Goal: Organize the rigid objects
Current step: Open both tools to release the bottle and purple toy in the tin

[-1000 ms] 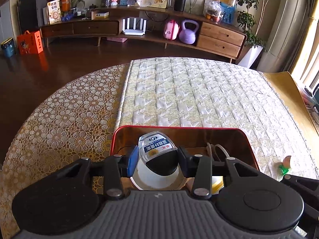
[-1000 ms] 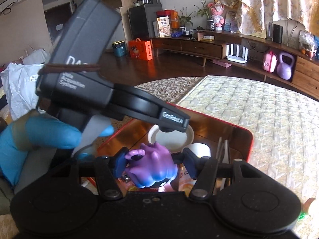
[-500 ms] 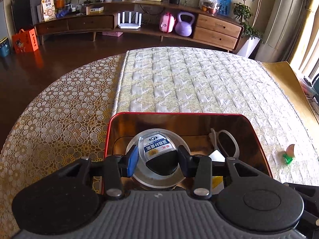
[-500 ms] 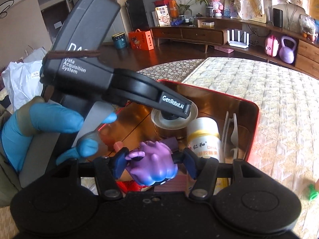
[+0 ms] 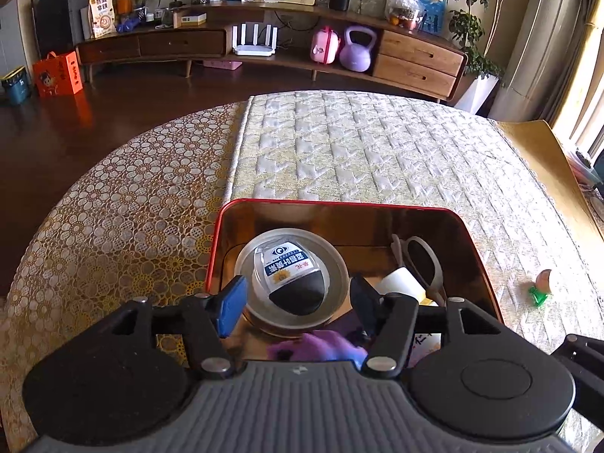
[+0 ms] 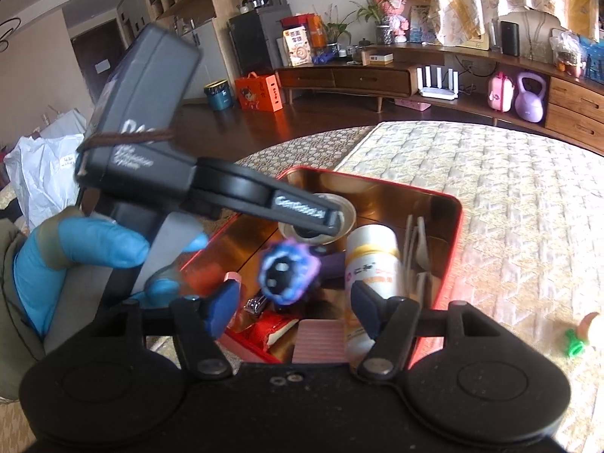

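Observation:
A red tin box (image 5: 332, 204) sits on the table. In it, a small bottle with a blue-and-white label and black cap (image 5: 288, 268) lies inside a clear tape ring (image 5: 338, 264). My left gripper (image 5: 298, 302) hangs just above it. Its jaws are opening and the pads stand clear of the bottle. My right gripper (image 6: 294, 302) is over the box's near end, jaws opening too. A purple toy (image 6: 287, 275) is blurred and loose between its fingers, touching neither pad. The toy (image 5: 321, 347) also shows low in the left wrist view.
The box also holds a white pill bottle (image 6: 373, 260), white glasses (image 5: 422, 256), a red packet (image 6: 271, 328) and a pink card (image 6: 321, 343). A blue-gloved hand (image 6: 87, 245) holds the left gripper. A small green-and-pink toy (image 5: 541, 287) lies on the quilted cloth to the right.
The left jaws have spread off the bottle, which now lies in the tape ring. The right jaws have widened, and the purple toy has come loose and turned.

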### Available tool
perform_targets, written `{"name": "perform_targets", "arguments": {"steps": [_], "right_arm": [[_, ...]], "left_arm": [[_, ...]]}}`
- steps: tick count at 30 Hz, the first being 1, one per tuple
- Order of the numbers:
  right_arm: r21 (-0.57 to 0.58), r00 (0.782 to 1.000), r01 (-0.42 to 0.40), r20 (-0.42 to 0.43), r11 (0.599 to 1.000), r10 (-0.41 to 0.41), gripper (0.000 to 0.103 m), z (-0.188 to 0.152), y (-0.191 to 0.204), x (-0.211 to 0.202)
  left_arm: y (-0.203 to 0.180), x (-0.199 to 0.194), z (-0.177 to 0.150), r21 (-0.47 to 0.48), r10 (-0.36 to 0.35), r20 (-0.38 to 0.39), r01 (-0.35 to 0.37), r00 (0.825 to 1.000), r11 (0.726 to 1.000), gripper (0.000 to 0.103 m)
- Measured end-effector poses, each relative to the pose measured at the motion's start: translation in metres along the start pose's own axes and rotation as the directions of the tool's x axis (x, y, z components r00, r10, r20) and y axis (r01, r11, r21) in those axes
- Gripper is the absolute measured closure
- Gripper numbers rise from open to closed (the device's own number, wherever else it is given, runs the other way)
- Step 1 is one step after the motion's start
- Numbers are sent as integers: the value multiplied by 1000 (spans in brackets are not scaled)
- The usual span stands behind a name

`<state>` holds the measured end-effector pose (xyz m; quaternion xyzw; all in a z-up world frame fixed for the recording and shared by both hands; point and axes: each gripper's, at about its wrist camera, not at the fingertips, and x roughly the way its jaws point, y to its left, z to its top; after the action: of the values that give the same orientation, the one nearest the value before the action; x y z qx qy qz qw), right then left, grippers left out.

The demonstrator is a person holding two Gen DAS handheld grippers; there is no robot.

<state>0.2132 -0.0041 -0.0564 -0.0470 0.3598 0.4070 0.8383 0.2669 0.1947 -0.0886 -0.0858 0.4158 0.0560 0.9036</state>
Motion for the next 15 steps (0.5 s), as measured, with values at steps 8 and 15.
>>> {"name": "perform_targets", "arguments": {"steps": [8, 15], "right_arm": [[43, 999, 15, 38, 999, -16, 33, 0, -7, -24], [70, 996, 44, 77, 997, -49, 28, -4, -15, -48]], "left_arm": [[-3, -27, -5, -9, 25, 27, -25, 999, 1000, 43], [-14, -54, -15, 0, 50, 56, -50, 997, 999, 43]]}}
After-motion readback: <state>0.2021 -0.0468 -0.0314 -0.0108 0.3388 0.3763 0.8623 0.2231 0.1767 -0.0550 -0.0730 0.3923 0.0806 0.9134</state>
